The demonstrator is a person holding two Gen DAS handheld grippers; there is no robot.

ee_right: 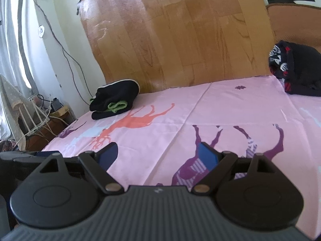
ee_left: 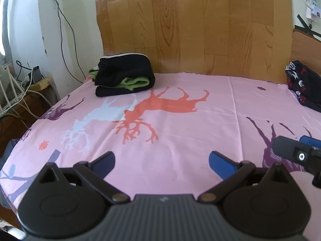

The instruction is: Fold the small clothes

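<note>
Clothes lie in two heaps at the far side of a bed covered by a pink sheet (ee_left: 180,104) printed with deer in orange, purple and pale blue. On the far left, close against a wood-patterned board (ee_left: 190,24) that stands behind the bed, sits a folded stack (ee_left: 124,74): black garments with a thin white edge along the top, and bright green ribbed cuffs poking out of the middle and the left end. On the far right, well apart from the stack, rests a rumpled dark garment (ee_right: 295,70) with white and red prints, loosely bunched rather than folded.

The middle of the sheet between the heaps shows only light creases. No basket or box holds any of the clothing; both heaps rest directly on the sheet.

The left gripper (ee_left: 161,160) hangs above the near part of the sheet, its blue-padded jaws spread wide with nothing between them. The right gripper (ee_right: 158,154) is likewise wide apart and grips nothing, over a purple deer.

Beside the bed on the left, cables (ee_left: 24,94) trail over a low wooden shelf.
</note>
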